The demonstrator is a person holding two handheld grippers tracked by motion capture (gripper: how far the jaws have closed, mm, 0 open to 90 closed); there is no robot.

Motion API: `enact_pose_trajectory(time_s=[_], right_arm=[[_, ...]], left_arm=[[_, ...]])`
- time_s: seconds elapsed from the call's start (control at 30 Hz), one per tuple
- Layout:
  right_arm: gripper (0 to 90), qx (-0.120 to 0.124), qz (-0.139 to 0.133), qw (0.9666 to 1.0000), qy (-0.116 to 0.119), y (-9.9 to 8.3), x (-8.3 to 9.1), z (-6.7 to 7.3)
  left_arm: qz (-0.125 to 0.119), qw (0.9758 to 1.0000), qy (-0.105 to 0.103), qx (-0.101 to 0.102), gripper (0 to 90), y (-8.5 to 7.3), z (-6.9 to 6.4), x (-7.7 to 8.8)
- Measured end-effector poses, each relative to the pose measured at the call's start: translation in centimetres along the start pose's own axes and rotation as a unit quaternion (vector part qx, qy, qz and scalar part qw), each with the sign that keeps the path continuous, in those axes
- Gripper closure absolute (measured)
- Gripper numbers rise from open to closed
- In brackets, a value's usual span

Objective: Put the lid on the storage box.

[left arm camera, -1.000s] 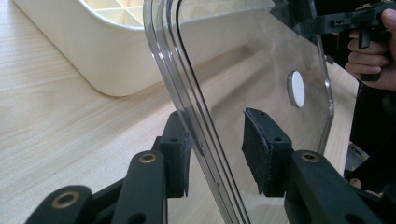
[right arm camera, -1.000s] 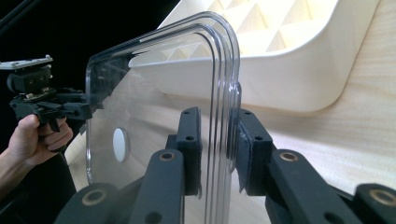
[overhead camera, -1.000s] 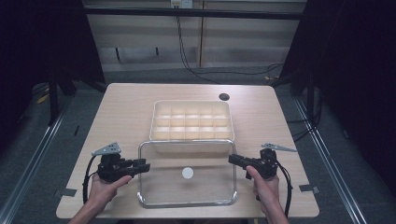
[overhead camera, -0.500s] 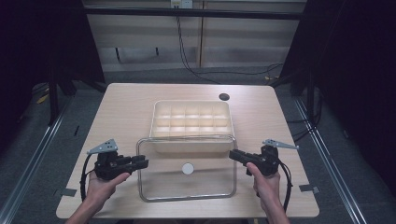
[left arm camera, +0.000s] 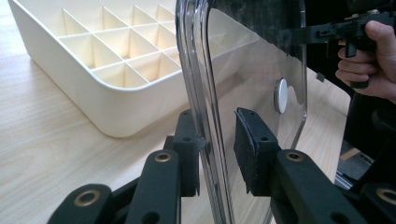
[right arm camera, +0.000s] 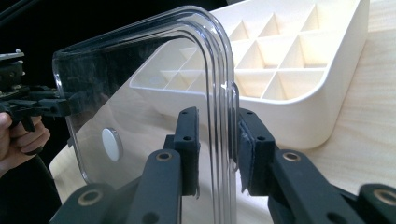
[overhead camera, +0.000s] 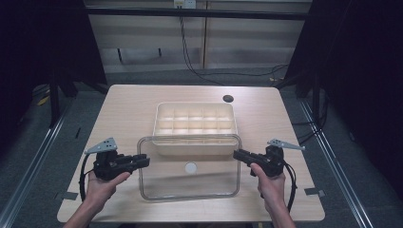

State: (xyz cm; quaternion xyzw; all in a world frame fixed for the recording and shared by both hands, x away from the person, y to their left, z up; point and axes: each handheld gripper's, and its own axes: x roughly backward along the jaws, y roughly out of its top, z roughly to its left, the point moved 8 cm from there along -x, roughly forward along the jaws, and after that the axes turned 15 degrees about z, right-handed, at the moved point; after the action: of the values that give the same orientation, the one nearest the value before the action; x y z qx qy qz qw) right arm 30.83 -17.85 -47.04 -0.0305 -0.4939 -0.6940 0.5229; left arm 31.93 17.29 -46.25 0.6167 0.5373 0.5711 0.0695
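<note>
Since a second ago the clear lid [overhead camera: 189,167] is sitting higher in the high view, its far edge now overlapping the near wall of the cream divider tray [overhead camera: 195,119], and both hands are riding a little farther up with it. At the lid's left edge the left gripper [overhead camera: 142,160] is clasping the rim; its jaws have just been closing, and the left gripper view is showing the rim [left arm camera: 201,116] standing between the two pads, the left pad [left arm camera: 187,144] touching it while a small gap is showing at the right pad [left arm camera: 250,144]. Opposite, the right gripper [overhead camera: 237,154] is clamping the lid's right edge, and its jaws have just been opening very slightly, yet the right gripper view is showing the curved rim [right arm camera: 219,93] pinched between both pads [right arm camera: 189,140]. So the lid is hanging between the two grippers, held off the counter [overhead camera: 133,104] just in front of the tray and partly over its near edge. A small white round knob [overhead camera: 190,167] is sitting at the middle of the lid. Behind it the tray is resting on the counter with its grid of compartments open to the top. Near the counter's far right corner a dark round hole [overhead camera: 227,98] is showing, well apart from the tray.
</note>
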Motion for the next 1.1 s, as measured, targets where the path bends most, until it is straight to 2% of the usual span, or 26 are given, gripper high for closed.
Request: enact_pose_trajectory(time_s=[0.17, 0.2, 0.37, 0.67, 1.1], right_arm=[[72.0, 0.002, -0.005, 1.0, -0.004, 0.8, 0.0, -0.1], [72.1, -0.003, -0.01, 0.9999, 0.004, 1.0, -0.1, -0.1], [72.1, -0.001, -0.01, 0.9999, 0.004, 1.4, -0.3, 0.1], [72.0, 0.017, -0.025, 0.9995, -0.008, 3.0, 0.6, 0.5], [71.7, 0.012, -0.036, 0.9993, -0.007, 5.0, 1.0, 0.3]], left_arm=[[-0.003, 1.0, 0.009, 0.0, 70.7, 0.9, 0.3, 0.2], [-0.007, 0.9999, 0.009, 0.006, 70.9, 1.2, 0.5, 0.4], [-0.012, 0.9999, -0.001, 0.007, 71.0, 1.9, 0.6, 0.9], [-0.019, 0.9998, 0.01, 0.0, 70.9, 3.2, 0.6, 1.2], [-0.027, 0.9994, 0.021, -0.01, 70.3, 5.4, 1.0, 1.7]])
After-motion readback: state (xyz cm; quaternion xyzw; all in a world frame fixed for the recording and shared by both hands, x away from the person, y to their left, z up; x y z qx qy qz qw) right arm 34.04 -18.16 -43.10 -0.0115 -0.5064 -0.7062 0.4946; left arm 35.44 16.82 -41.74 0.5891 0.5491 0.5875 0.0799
